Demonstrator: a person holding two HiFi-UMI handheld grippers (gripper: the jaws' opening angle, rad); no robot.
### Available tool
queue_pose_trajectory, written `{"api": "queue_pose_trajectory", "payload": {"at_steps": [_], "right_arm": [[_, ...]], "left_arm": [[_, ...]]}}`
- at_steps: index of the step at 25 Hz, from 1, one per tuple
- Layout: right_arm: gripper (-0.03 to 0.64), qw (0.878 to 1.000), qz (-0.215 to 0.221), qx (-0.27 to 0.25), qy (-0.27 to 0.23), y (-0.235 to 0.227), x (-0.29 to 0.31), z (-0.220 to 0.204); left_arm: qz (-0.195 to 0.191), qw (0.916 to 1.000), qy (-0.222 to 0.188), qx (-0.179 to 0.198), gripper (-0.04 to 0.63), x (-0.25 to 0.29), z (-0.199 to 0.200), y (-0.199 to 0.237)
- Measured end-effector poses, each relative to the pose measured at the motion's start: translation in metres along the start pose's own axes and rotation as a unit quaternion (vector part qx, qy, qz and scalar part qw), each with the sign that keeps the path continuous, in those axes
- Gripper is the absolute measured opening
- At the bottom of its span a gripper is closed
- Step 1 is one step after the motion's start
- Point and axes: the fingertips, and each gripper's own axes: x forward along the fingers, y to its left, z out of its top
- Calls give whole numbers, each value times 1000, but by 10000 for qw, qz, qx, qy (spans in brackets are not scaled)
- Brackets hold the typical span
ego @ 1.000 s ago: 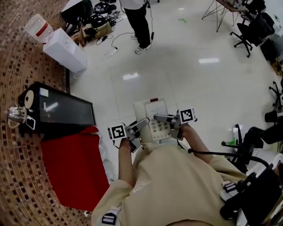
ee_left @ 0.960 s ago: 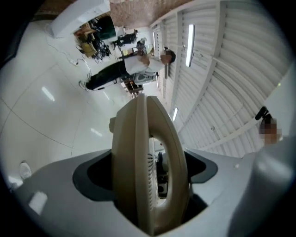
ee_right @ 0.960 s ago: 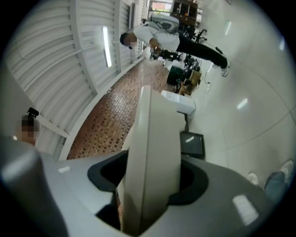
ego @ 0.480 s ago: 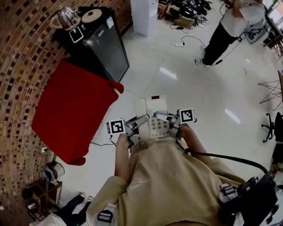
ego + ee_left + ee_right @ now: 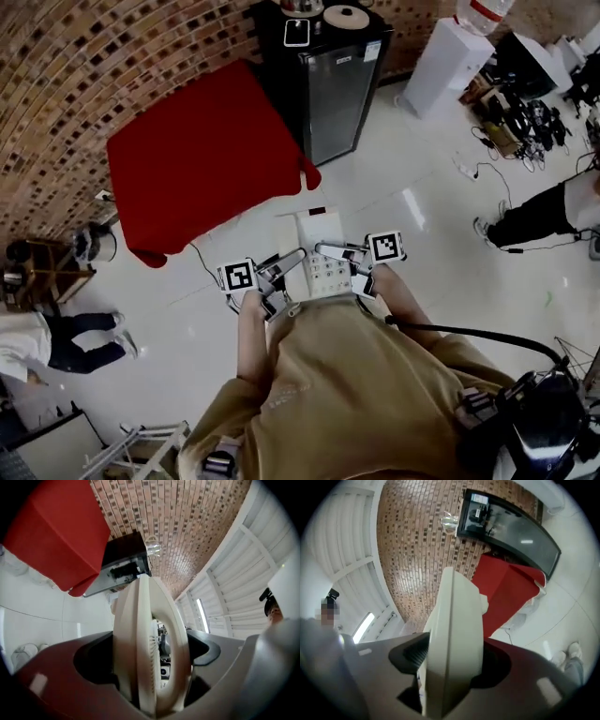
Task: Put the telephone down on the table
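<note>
Swung round since a second ago, the red-draped counter (image 5: pixel 197 155) now fills the upper left. Mid-frame above the white floor (image 5: pixel 422 216), the cream plastic telephone (image 5: pixel 317 230) is clamped by the left hand-held gripper (image 5: pixel 292 260) and the right hand-held gripper (image 5: pixel 330 248).

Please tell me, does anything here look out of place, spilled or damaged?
Nothing looks spilled or damaged. The telephone is simply not on the red table: it is held in the air over the floor by the left gripper and the right gripper.
</note>
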Motion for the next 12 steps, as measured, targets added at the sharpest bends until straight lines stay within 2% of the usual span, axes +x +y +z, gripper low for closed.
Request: {"api": "queue_pose_trajectory", "payload": {"at_steps": [2,3,4,5,6,7,8,10,11,12], "right_arm": [[255,9992,36,-72,391,5,12,5],[255,9983,46,-102,575,6,19,7],[255,9971,53,-121,747,7,27,7],[255,9958,63,-130,899,8,35,6],[255,9946,85,-133,1029,9,42,4],[255,9933,116,-137,1142,10,47,1],[255,9920,146,-149,1248,10,50,-2],[255,9886,219,-241,1472,12,59,-9],[255,9860,332,-367,1590,15,65,-12],[255,9825,514,-545,1703,19,74,-15]], "left_arm": [[-280,9974,-331,576,442,-2,17,-1],[-256,9966,-500,610,442,-8,22,0],[-92,9969,-672,404,442,-16,24,2],[213,9962,-846,-51,442,-27,20,4],[571,9915,-1008,-597,442,-37,13,7],[809,9858,-1142,-926,442,-45,9,9],[843,9844,-1252,-908,442,-50,8,9],[597,9871,-1440,-378,442,-58,13,8],[580,9858,-1539,-342,442,-64,13,10],[698,9823,-1644,-559,442,-72,10,13]]}}
